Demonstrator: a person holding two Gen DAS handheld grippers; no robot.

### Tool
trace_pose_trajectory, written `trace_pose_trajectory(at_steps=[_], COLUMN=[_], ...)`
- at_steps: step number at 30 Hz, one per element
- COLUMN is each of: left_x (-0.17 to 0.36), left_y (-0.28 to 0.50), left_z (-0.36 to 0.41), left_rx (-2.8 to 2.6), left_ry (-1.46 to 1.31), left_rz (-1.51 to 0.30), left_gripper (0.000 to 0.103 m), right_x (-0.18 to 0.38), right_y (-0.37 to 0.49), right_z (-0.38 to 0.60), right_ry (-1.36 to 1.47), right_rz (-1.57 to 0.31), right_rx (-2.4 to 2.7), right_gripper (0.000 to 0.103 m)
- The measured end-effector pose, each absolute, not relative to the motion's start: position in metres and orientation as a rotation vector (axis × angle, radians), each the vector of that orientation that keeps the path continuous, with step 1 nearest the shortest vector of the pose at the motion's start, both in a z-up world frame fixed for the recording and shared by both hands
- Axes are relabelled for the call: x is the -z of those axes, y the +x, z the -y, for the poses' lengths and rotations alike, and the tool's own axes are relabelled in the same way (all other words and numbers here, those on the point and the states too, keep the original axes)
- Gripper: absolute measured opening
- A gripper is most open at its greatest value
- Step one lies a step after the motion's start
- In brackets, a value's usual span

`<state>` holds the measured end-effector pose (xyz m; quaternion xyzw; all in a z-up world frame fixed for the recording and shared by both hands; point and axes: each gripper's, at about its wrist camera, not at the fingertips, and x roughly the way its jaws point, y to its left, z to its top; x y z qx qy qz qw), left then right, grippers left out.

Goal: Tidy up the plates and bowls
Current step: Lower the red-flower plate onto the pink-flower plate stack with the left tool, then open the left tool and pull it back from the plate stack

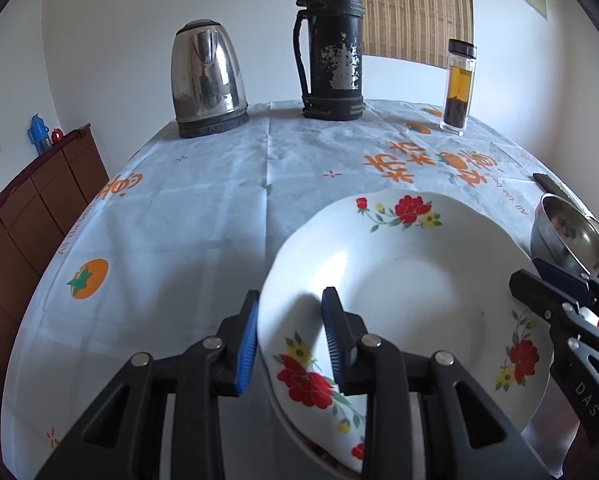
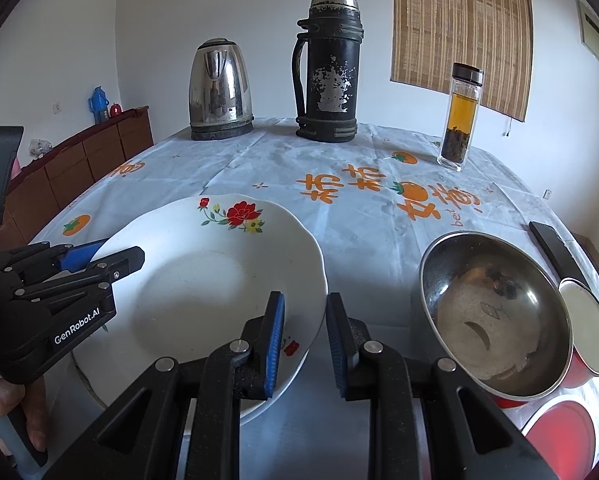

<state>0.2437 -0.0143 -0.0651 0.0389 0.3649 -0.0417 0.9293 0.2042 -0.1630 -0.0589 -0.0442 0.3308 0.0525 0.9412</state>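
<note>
A white deep plate with red flowers [image 1: 403, 280] [image 2: 203, 280] is held at two opposite sides of its rim, slightly tilted. My left gripper [image 1: 291, 300] is shut on its left rim, one blue pad outside and one inside. It also shows in the right wrist view as the left gripper [image 2: 103, 258]. My right gripper [image 2: 305, 298] is shut on the right rim, and it appears as the right gripper [image 1: 539, 292] at the edge of the left wrist view. Under the plate the rim of another white dish [image 2: 84, 380] shows. A steel bowl [image 2: 495, 320] [image 1: 567, 232] stands just to the right.
At the table's far end stand a steel kettle [image 2: 221, 88], a worn black thermos [image 2: 327, 68] and a glass tea bottle [image 2: 457, 116]. A black flat device [image 2: 551, 248] and red-and-steel dishes [image 2: 587, 324] lie by the right edge. A brown cabinet [image 1: 39, 200] stands left.
</note>
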Motion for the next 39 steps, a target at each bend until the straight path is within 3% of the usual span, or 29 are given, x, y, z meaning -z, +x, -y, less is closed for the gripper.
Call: trace_pose_trajectory(at_steps=[15,19,22,28,39], left_x=[0.065,0.062,0.058,0.055,0.055], left_y=[0.244,0.240,0.234,0.231,0.235], left_z=[0.014,0.017,0.020,0.016,0.009], left_rx=[0.066,0.070,0.063,0.064,0.059], left_ry=[0.074,0.091,0.115,0.104,0.064], left_rz=[-0.746,-0.720,-0.682,-0.674,-0.683], left_gripper=[0.031,0.048,0.067,0.069,0.083], right_x=[0.060,0.060,0.059,0.058,0.055], right_y=[0.206,0.204,0.200,0.198,0.193], right_z=[0.161,0.158,0.158,0.156,0.150], right_ry=[-0.103,-0.116,-0.117,-0.125,-0.149], right_rz=[-0.680,-0.671,-0.651,-0.640,-0.614], right_rx=[-0.124,-0.135,-0.145,-0.152,-0.166], right_gripper=[0.025,0.026,0.026,0.027,0.029])
